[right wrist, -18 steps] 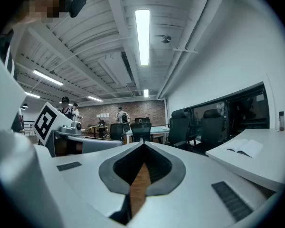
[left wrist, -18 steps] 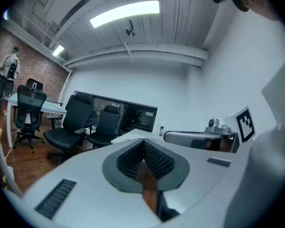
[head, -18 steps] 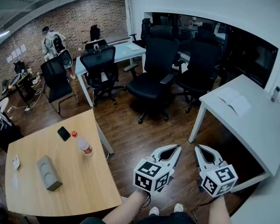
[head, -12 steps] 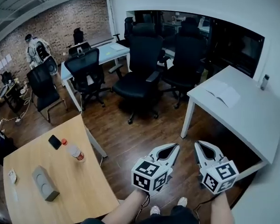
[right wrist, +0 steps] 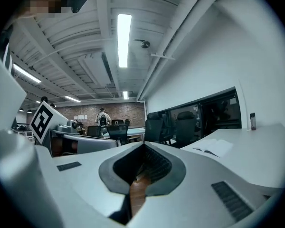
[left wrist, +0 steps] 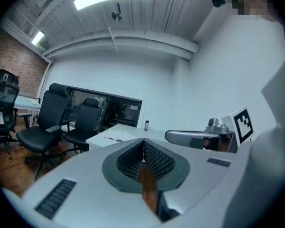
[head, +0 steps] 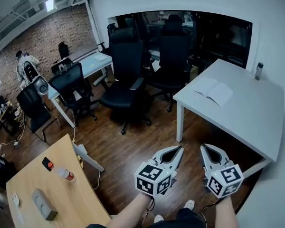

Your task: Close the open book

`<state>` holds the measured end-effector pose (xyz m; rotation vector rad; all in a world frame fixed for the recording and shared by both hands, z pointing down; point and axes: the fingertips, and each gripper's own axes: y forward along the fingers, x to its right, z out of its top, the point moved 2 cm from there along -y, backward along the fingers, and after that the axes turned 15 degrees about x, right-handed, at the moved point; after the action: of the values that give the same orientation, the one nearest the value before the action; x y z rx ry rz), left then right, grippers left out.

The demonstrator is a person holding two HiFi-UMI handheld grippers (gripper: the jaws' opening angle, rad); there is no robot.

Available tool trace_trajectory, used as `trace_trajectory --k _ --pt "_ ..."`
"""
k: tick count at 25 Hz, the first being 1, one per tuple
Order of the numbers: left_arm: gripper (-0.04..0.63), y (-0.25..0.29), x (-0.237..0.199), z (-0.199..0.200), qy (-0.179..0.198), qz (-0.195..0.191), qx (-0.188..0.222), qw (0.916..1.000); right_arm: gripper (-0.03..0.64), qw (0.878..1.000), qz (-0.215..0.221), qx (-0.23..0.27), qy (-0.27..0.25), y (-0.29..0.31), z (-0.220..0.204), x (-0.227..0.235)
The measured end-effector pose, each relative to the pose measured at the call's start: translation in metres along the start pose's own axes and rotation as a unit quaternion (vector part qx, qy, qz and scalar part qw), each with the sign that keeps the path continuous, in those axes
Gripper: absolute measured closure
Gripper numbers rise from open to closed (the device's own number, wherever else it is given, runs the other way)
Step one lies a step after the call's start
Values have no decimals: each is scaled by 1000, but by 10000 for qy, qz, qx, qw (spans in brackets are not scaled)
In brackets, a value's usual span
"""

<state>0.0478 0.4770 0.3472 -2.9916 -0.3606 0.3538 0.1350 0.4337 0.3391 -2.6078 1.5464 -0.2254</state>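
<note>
An open book point(head: 213, 90) with white pages lies flat on the white table point(head: 249, 113) at the right of the head view. It also shows small and far off as the book point(left wrist: 115, 137) in the left gripper view and the book point(right wrist: 212, 147) in the right gripper view. My left gripper point(head: 179, 149) and right gripper point(head: 204, 149) hang side by side over the wooden floor, well short of the table. Both are shut with nothing between their jaws. In their own views the left gripper point(left wrist: 143, 141) and right gripper point(right wrist: 143, 145) show their tips meeting.
A small dark bottle point(head: 259, 71) stands at the white table's far edge. Black office chairs point(head: 125, 75) crowd the floor left of it. A wooden table point(head: 52, 194) at lower left carries a bottle point(head: 65, 174), a phone and a grey box. A person point(head: 24, 66) stands far back.
The view has swung left to right: the white table and book sit nearer the middle, the wooden table has slid to the lower left. Both grippers keep their place, still shut.
</note>
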Motion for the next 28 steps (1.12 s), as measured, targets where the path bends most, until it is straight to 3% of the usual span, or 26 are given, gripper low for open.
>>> trace_trajectory --k 7,16,28 --pt "591 93 5 -23 133 -13 -146 9998 614 9999 -125 28 61 14 -4 97" --pt "591 171 -16 -35 325 97 -438 9985 614 9991 -263 10 318 42 -14 175" --pt "591 284 -117 -59 62 -396 -462 9981 614 9964 -775 -337 -8 145 -50 254"
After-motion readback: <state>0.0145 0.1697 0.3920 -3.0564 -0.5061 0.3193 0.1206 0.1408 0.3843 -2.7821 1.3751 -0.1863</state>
